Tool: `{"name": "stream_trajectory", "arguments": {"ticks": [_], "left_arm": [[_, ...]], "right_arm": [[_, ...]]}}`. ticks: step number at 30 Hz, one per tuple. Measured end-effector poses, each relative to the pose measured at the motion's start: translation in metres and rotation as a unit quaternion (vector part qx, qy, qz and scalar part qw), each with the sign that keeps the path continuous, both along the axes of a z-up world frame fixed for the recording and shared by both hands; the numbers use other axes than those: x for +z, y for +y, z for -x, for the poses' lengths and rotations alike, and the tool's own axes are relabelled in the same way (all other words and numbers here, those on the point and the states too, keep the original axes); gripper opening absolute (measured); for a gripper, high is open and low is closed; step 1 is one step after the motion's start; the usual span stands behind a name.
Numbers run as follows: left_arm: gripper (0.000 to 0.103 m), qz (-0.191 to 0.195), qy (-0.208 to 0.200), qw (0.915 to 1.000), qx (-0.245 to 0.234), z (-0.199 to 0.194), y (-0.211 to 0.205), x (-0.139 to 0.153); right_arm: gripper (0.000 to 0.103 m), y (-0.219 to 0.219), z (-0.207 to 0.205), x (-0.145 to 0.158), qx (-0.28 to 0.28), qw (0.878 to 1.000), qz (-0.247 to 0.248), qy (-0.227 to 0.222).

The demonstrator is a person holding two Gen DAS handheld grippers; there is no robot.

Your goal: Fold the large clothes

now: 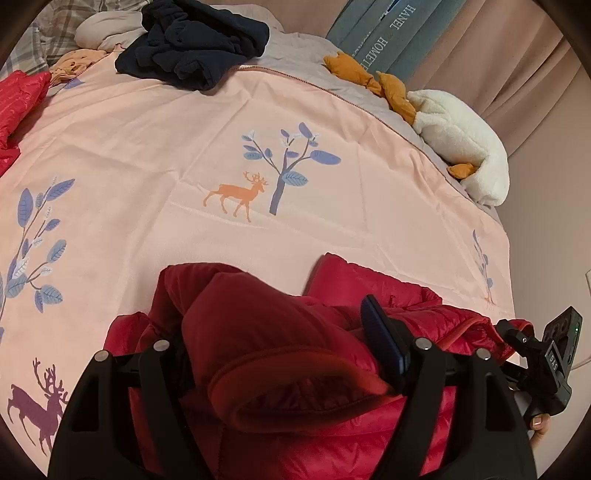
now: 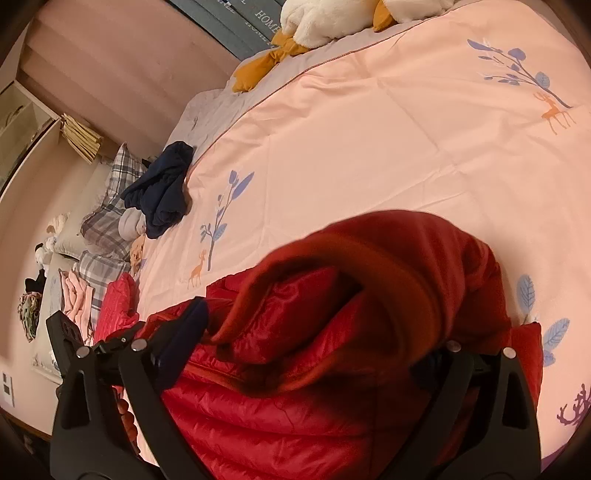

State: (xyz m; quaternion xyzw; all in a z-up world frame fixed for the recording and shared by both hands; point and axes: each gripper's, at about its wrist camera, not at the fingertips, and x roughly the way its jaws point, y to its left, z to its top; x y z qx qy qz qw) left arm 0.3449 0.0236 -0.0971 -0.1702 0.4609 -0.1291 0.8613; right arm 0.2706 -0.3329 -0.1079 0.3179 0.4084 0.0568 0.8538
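Note:
A red puffer jacket (image 1: 295,354) (image 2: 332,406) lies bunched on the near edge of the pink bed cover (image 1: 147,147) (image 2: 369,129). A puffy fold of it with a bound hem rises between the jaws of my left gripper (image 1: 280,325). The right blue pad (image 1: 384,343) stands beside the fold and the left finger is hidden under the fabric. My right gripper (image 2: 314,332) straddles another raised fold with jaws wide. Its left pad (image 2: 188,332) shows beside the cloth, and the right finger is covered. Neither gripper visibly pinches the fabric.
A navy garment (image 1: 192,44) (image 2: 162,184) lies crumpled at the far end of the bed. A second red garment (image 1: 18,99) (image 2: 118,302) lies at the bed's side. A white and orange plush toy (image 1: 461,147) (image 2: 332,18) rests by the curtain, and plaid pillows (image 2: 107,221) lie beyond.

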Motion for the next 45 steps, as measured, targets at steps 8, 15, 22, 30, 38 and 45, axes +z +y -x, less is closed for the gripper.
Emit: {"name": "stream_trajectory", "arguments": {"ticks": [8,15,22,30,38,45], "left_arm": [[0.092,-0.002,-0.013,0.9999,0.008,0.004,0.003,0.01],[0.092,-0.002,-0.012,0.9999,0.008,0.005,0.004,0.01],[0.092,-0.009,-0.014,0.9998,0.008,0.005,0.004,0.011],[0.092,-0.016,-0.017,0.9997,0.011,0.005,0.004,0.013],[0.092,-0.027,-0.021,0.9994,0.01,0.004,0.004,0.013],[0.092,-0.034,-0.027,0.999,0.009,0.005,0.004,0.015]], "right_arm": [[0.099,-0.005,0.002,0.005,-0.005,1.0,-0.003,-0.002],[0.099,-0.008,0.005,0.01,-0.009,1.0,0.0,-0.007],[0.099,-0.012,0.007,0.014,-0.012,1.0,0.001,-0.009],[0.099,-0.016,0.006,0.013,-0.016,1.0,-0.004,-0.01],[0.099,-0.018,0.007,0.011,-0.024,1.0,-0.006,-0.01],[0.099,-0.021,0.004,0.009,-0.03,0.999,-0.005,-0.011]]}}
